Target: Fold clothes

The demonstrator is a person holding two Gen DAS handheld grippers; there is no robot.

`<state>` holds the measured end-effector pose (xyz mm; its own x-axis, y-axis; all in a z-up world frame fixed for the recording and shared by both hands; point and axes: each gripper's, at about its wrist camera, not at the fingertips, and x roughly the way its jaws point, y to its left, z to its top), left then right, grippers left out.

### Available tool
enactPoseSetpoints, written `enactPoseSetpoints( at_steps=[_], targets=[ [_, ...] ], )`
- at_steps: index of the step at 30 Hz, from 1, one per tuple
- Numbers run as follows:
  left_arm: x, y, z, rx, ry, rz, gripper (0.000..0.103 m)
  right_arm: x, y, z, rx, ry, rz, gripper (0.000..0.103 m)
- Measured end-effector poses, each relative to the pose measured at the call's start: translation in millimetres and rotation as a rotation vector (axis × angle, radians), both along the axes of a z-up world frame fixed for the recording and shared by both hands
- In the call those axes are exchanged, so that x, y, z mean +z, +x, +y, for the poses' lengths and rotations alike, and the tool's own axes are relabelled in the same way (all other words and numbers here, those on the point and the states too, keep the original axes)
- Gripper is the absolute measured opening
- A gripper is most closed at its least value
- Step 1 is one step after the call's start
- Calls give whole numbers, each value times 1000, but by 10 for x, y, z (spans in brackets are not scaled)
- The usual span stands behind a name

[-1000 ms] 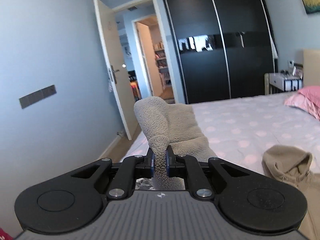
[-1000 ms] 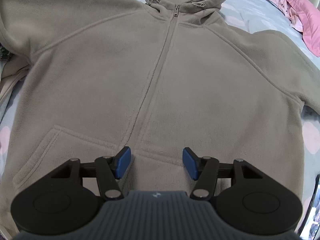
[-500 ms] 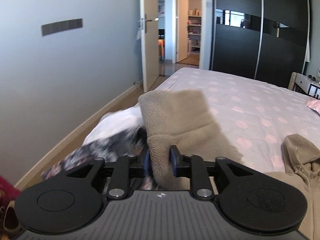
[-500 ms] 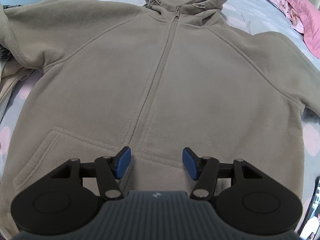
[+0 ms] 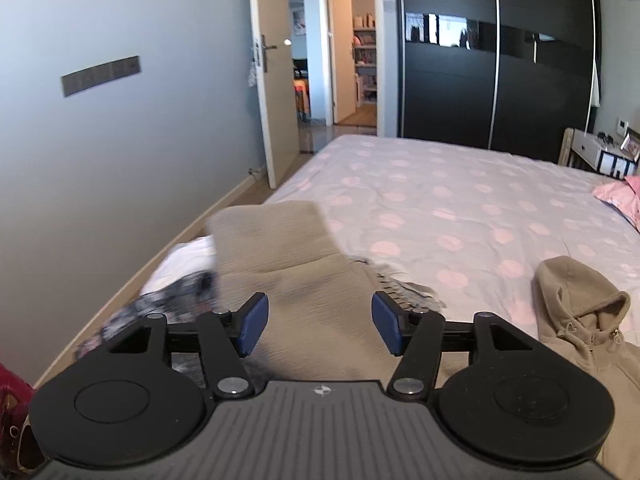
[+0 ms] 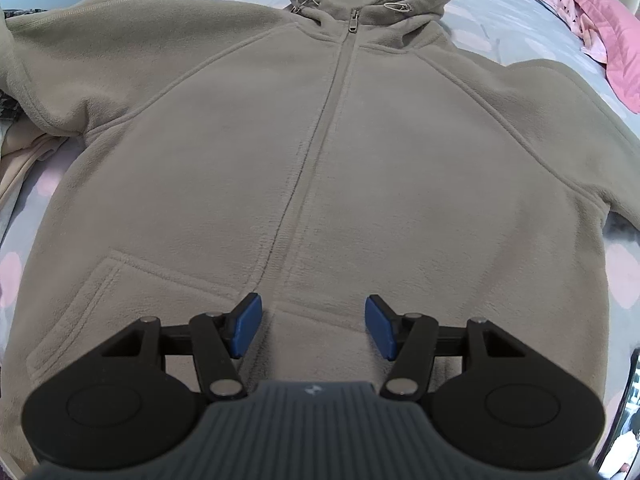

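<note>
A beige fleece zip hoodie [image 6: 340, 152] lies front-up and spread flat on the bed, hood at the far end. Its left sleeve [image 5: 288, 256] stretches away from my left gripper [image 5: 318, 330], whose jaws are opening; the blue pads stand clear of the fleece that lies between and below them. The hood [image 5: 576, 304] shows at the right of the left wrist view. My right gripper [image 6: 310, 328] hangs open just above the hem beside the zipper, with nothing pinched between its pads.
The bed [image 5: 460, 208] has a dotted pale sheet. Other clothes [image 5: 176, 276] are heaped at the bed's left edge beside the wall. Pink pillows [image 6: 600, 32] lie at the far right. A black wardrobe [image 5: 496, 60] and an open door [image 5: 272, 92] stand beyond.
My left gripper let go of the sleeve, its jaws spreading wide, and sank toward the bed. The sleeve dropped flat and outstretched. The right gripper stayed still.
</note>
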<state>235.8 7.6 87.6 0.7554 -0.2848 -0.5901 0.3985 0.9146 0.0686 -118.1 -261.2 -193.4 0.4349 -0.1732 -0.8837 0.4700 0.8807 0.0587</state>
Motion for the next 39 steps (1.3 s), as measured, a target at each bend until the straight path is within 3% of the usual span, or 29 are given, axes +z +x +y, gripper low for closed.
enactPoseSetpoints(
  at_steps=[5, 11, 15, 18, 19, 22, 26, 30, 39],
  targets=[
    [-87, 356, -412, 120, 19, 63, 57, 4, -26, -11, -8, 0, -3, 61],
    [-365, 840, -761, 359, 172, 154, 56, -36, -7, -52, -23, 8, 4, 61],
    [-545, 946, -749, 430, 222, 141, 45, -35, 52, -49, -9, -2, 0, 61],
    [-573, 875, -618, 423, 158, 130, 29, -27, 49, 8, 25, -4, -7, 61],
    [-566, 827, -570, 409, 122, 128, 18, -22, 46, 28, 38, -3, -9, 61],
    [-467, 594, -405, 354, 19, 94, 10, 2, 33, 68, 59, 0, -15, 61],
    [-254, 126, -81, 291, -91, 28, 7, 27, -2, 71, 58, 5, -21, 61],
    [-161, -292, 374, 276, -166, 40, 7, 45, -23, 103, 61, 15, -25, 61],
    [-419, -536, 1058, 319, -119, 215, 9, 33, -74, 195, 79, 21, -22, 61]
  ],
)
